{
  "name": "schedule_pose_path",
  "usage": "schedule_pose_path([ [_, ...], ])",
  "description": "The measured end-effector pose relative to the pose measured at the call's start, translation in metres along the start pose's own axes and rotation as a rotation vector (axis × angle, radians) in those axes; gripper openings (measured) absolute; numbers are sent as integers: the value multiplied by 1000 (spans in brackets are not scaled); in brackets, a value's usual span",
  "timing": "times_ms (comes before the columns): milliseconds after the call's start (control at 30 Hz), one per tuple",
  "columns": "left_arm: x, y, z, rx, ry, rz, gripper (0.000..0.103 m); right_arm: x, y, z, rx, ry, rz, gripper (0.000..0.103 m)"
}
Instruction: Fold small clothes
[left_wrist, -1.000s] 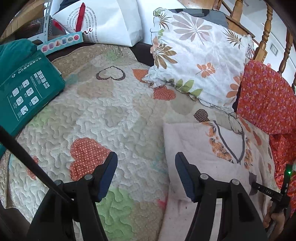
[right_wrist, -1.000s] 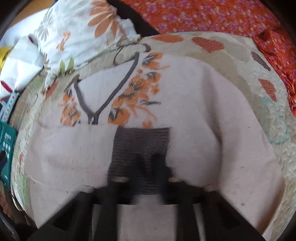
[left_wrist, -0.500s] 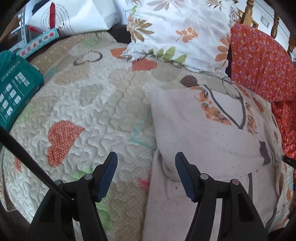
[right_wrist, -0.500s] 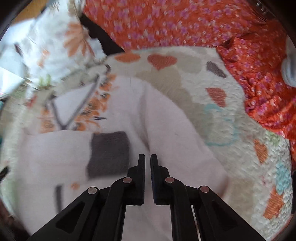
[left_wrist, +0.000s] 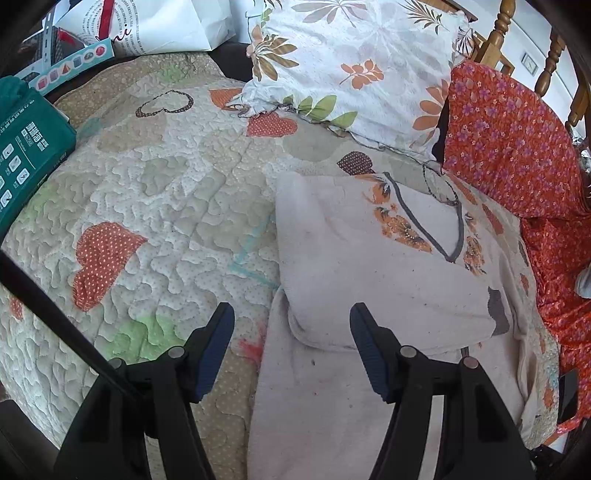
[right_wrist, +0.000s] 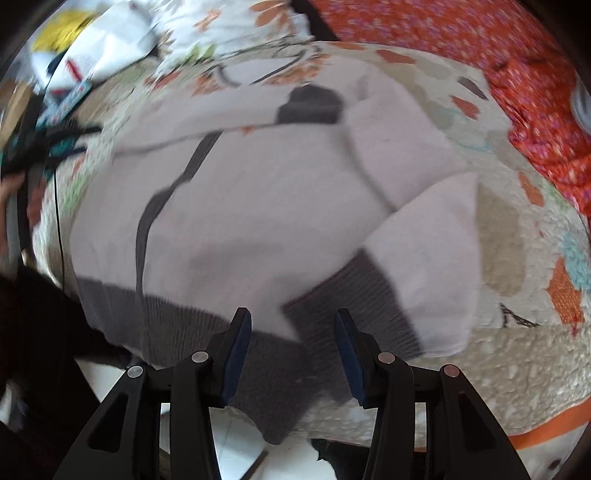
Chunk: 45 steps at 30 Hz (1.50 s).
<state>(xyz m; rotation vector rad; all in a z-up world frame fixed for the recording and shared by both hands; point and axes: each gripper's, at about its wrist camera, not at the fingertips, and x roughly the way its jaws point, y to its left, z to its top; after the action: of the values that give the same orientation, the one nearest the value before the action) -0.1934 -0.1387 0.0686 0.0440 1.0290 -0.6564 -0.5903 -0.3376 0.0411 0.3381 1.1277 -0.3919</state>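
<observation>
Sweater (left_wrist: 388, 280), pale with grey cuffs, lies on quilt (left_wrist: 166, 206) ahead of both grippers. Left gripper (left_wrist: 291, 349) gapes empty; right gripper (right_wrist: 292, 356) is opening, empty, above the hem.

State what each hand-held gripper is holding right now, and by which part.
Nothing is held. The left hand-held gripper stands open above the pale pink knitted sweater. The right hand-held gripper is opening over its grey ribbed hem, pads clear.

A heart-patched quilt (left_wrist: 155, 206) covers the bed — wooden headboard spindles (left_wrist: 498, 33) behind, white tiled floor (right_wrist: 236, 446) below.
</observation>
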Motion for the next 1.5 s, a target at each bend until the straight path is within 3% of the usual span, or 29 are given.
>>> schedule_pose_path([
  [67, 0, 1, -1, 3, 0, 5, 64, 12, 12, -6, -85, 10, -125, 50],
  [133, 0, 3, -1, 1, -4, 11, 64, 16, 12, -7, -133, 9, -241, 20],
  [167, -1, 5, -1, -4, -6, 14, 64, 12, 5, -6, -100, 3, -225, 8],
  [233, -2, 9, -1, -14, -8, 12, 64, -6, -18, -1, 17, -39, -164, 3],
  [400, -1, 16, 2, -53, 0, -5, 64, -74, -97, 11, 243, -191, -261, 3],
  [500, -3, 16, 4, -52, -10, -7, 64, -121, -163, 20, 411, -273, -380, 3],
  [667, -10, 16, 7, -45, -31, 11, 64, -174, -228, 38, 551, -344, -581, 3],
  [767, -15, 21, 10, -57, -44, 14, 64, -195, -245, 49, 602, -378, -621, 3],
  [900, -26, 32, 17, -88, -69, 20, 64, -203, -216, 90, 559, -424, -492, 3],
  [1067, -45, 49, 25, -129, -120, 29, 64, -174, -119, 170, 379, -437, -242, 3],
  [1233, -66, 69, 33, -149, -191, 110, 64, -96, 12, 250, 195, -352, 30, 3],
  [1400, -79, 97, 37, -198, -230, 158, 65, -8, 124, 290, 77, -225, 186, 3],
  [1500, -80, 111, 37, -231, -229, 158, 65, 47, 171, 302, 36, -150, 227, 3],
])
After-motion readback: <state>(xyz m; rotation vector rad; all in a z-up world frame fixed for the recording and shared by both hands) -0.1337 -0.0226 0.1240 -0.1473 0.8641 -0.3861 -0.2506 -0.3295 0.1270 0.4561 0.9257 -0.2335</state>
